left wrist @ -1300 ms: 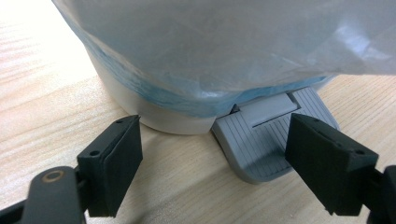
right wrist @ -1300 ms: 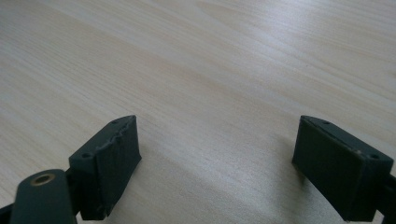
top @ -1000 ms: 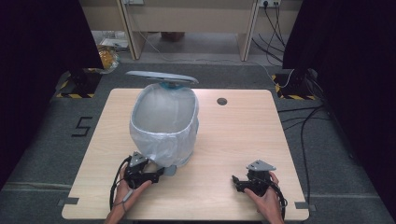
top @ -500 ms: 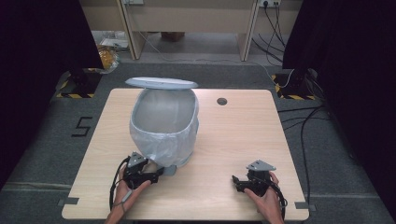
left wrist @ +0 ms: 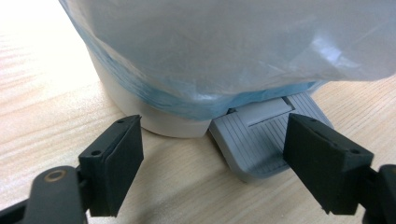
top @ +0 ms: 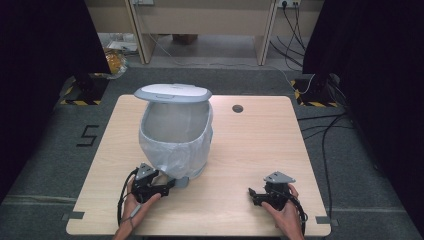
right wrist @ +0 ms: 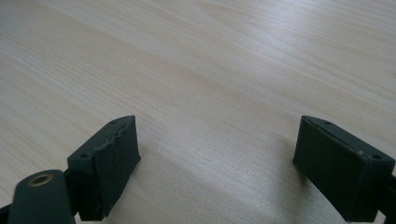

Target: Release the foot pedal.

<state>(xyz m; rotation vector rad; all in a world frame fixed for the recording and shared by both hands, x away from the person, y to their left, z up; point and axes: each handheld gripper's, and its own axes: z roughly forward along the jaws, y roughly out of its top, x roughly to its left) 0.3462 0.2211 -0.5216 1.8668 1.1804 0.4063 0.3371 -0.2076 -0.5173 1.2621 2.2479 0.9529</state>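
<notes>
The bin's [top: 175, 142] lid [top: 172, 93] has dropped nearly shut, probably released; the left tool [top: 170, 184], spread but just narrowing, sits at the pedal [left wrist: 261, 140]. Right tool [top: 252, 194] rests spread on the counter [top: 260, 150].

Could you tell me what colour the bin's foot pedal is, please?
Grey, with fine ribs; the pedal shows best in the left gripper view.

the lid [top: 173, 93] of the bin [top: 175, 145] sits lower than a second ago: then it stood tipped up, clear of the lined rim, and now it lies nearly flat over the opening. the left tool [top: 167, 186] has just been closing its jaws slightly, by the grey pedal [left wrist: 268, 137], nothing pinched between them.
</notes>
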